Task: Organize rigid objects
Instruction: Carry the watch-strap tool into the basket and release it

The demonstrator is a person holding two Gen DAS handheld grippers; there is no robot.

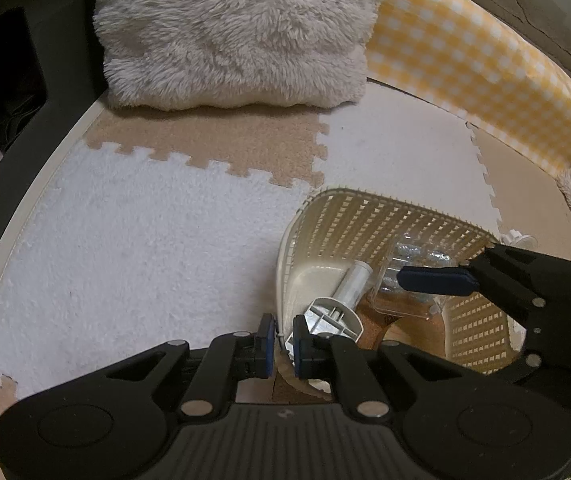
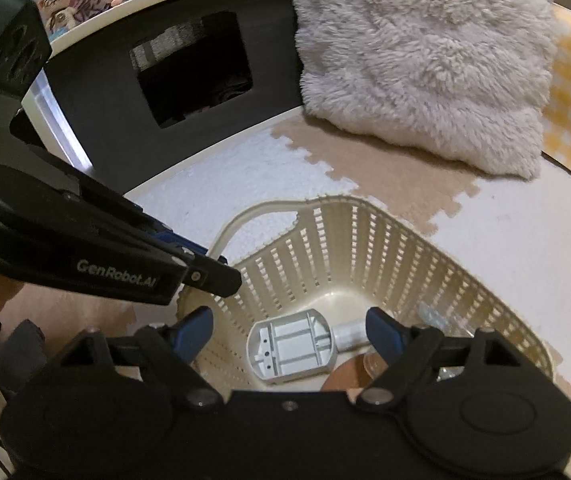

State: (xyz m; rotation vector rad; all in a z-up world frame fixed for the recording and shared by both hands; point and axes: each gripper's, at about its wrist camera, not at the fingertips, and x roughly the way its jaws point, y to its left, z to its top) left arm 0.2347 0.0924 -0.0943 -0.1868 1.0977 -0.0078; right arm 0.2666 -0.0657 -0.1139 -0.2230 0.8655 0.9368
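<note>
A cream plastic basket [image 1: 365,216] with slotted walls stands on the floor mat; it also shows in the right wrist view [image 2: 405,248]. Inside lie a grey-white plastic part with a tube [image 2: 289,346], a clear plastic container [image 1: 405,280] and a brown round piece [image 2: 345,376]. My left gripper [image 1: 283,344] is shut on the basket's rim at its near left edge. My right gripper [image 2: 289,330] is open and empty, hovering over the basket above the grey part; its blue-padded finger shows in the left wrist view [image 1: 433,278].
A fluffy beige cushion [image 1: 237,32] lies at the back. A yellow checked pad [image 1: 485,72] borders the right. Puzzle floor mats [image 1: 125,232] in white and tan cover the floor. A dark cabinet [image 2: 189,68] stands at the left.
</note>
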